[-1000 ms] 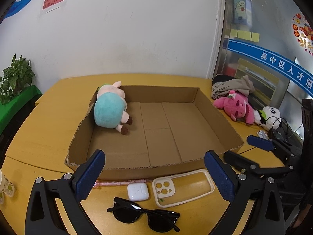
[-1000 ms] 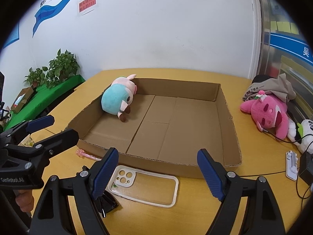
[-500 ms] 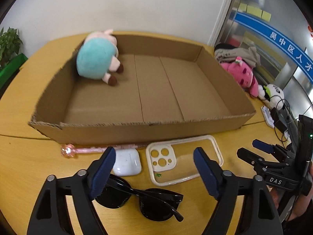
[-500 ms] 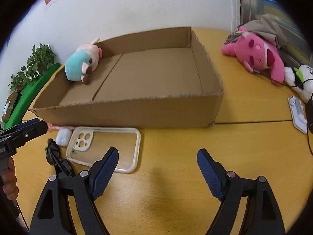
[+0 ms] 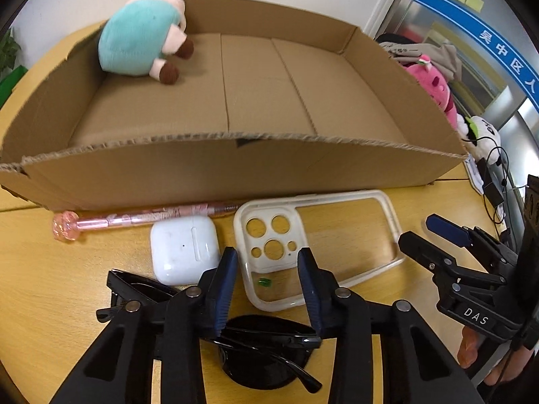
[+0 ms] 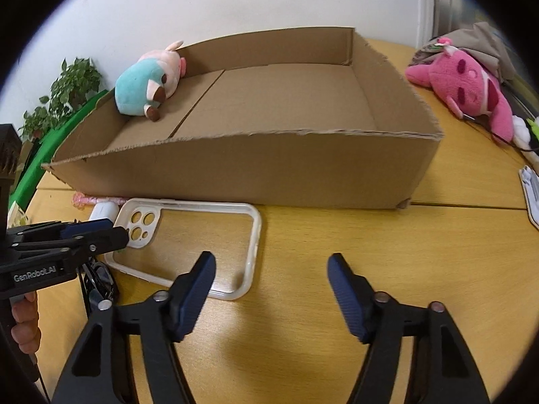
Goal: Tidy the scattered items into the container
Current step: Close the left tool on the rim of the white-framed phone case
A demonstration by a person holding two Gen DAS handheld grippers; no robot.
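A shallow cardboard box (image 5: 235, 168) lies on the yellow table, with a teal and pink plush pig (image 5: 134, 43) in its far left corner. In front of it lie a pink pen (image 5: 134, 220), a white earbuds case (image 5: 183, 245), a clear phone case (image 5: 387, 219) and black sunglasses (image 5: 266, 363). My left gripper (image 5: 267, 262) points down over the sunglasses. Its jaws are closing with the right lens between them, and the pads are not pressing on it. My right gripper (image 6: 269, 262) hovers by the phone case (image 6: 256, 222), jaws closing over bare table.
A pink plush (image 6: 465, 87) and grey cloth lie right of the box (image 6: 256, 168), with a panda plush (image 5: 481, 134), cables and a white device (image 6: 532, 188) beyond. A potted plant (image 6: 67, 91) stands far left. A person's hand (image 6: 23, 330) holds the left gripper.
Both grippers have sunk toward the table and tipped further down. The left jaws have narrowed a lot around the sunglasses. The right jaws have narrowed a little.
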